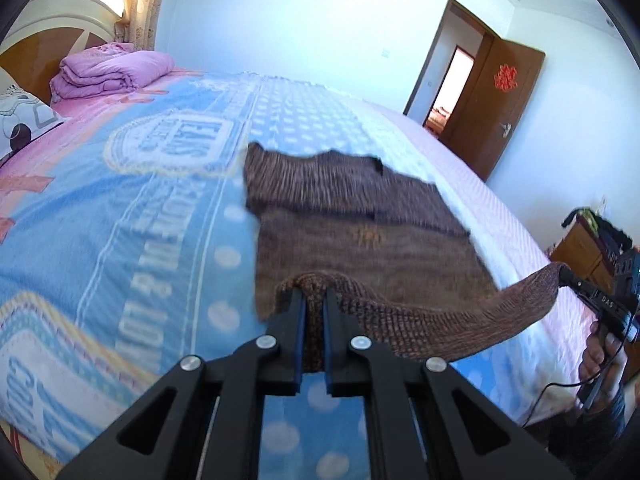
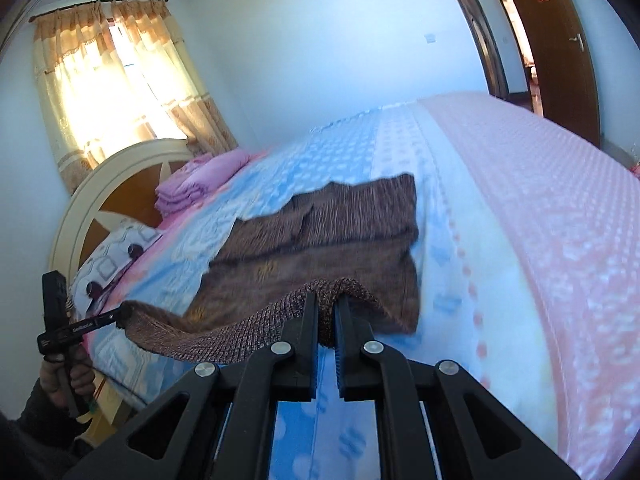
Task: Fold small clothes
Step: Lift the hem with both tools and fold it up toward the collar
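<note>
Bedroom, bed with blue-pink blanket: brown knit sweater lies flat mid-bed, near hem lifted, left gripper and right gripper fingers each pinching a hem corner; best carry both corners level, hem taut, toward the collar.

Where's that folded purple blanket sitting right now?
The purple blanket lies at the head of the bed, against the headboard, beside the patterned pillow, far beyond the brown knit garment.
</note>
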Motion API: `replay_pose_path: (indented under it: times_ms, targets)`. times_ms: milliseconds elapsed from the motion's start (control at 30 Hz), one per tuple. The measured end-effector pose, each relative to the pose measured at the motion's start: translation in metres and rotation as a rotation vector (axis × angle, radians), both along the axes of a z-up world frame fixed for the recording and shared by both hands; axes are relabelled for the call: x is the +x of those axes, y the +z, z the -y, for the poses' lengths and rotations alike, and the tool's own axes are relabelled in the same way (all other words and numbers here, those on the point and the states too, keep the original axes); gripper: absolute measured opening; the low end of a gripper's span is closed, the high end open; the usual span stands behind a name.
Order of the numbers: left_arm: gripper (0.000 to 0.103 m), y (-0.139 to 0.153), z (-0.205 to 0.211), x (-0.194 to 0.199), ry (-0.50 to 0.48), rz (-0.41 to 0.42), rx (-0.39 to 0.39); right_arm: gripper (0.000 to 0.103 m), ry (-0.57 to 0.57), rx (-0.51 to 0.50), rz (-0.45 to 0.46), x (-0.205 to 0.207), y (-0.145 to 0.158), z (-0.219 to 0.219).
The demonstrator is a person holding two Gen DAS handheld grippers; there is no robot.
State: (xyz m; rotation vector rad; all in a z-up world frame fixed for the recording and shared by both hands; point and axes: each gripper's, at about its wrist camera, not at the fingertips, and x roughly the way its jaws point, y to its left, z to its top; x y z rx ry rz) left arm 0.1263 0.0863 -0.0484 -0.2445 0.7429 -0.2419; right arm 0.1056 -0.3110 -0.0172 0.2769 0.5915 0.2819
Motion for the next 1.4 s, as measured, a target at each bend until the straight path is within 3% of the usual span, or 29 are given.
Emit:
replay_pose_path:
  times_ms: [100, 467, 900, 1067, 1200, 1367, 1400]
  targets:
    - [0.008, 0.008, -0.003, 0.018, 0.017, 0.015, -0.032, 0.006, -0.004, -0.02, 0.031, 0.021, 0.012, -0.003]
    - [0.007, 0.03, -0.001, 0.089, 0.081, 0.063, 0.005, 0.006, -0.022, -0.055, 0.088, 0.092, 0.04, -0.003]
    - [0.007, 0.044, 0.005, 0.165, 0.098, 0.104, 0.059, 0.006, -0.059, -0.087, 0.059, 0.17, 0.037, -0.005]
    - [0.007, 0.029, 0.011, 0.2, 0.102, 0.082, 0.122, 0.006, -0.078, -0.097, -0.002, 0.208, 0.021, -0.004]
    - [0.008, -0.006, 0.022, 0.24, 0.091, 0.011, 0.192, 0.006, -0.108, -0.097, -0.098, 0.244, -0.003, 0.001]
    - [0.015, -0.057, 0.033, 0.283, 0.17, -0.071, 0.352, 0.007, -0.124, -0.233, -0.213, 0.296, -0.05, -0.007]
    - [0.016, -0.06, 0.031, 0.284, 0.186, -0.086, 0.364, 0.012, -0.126, -0.286, -0.225, 0.302, -0.057, -0.011]
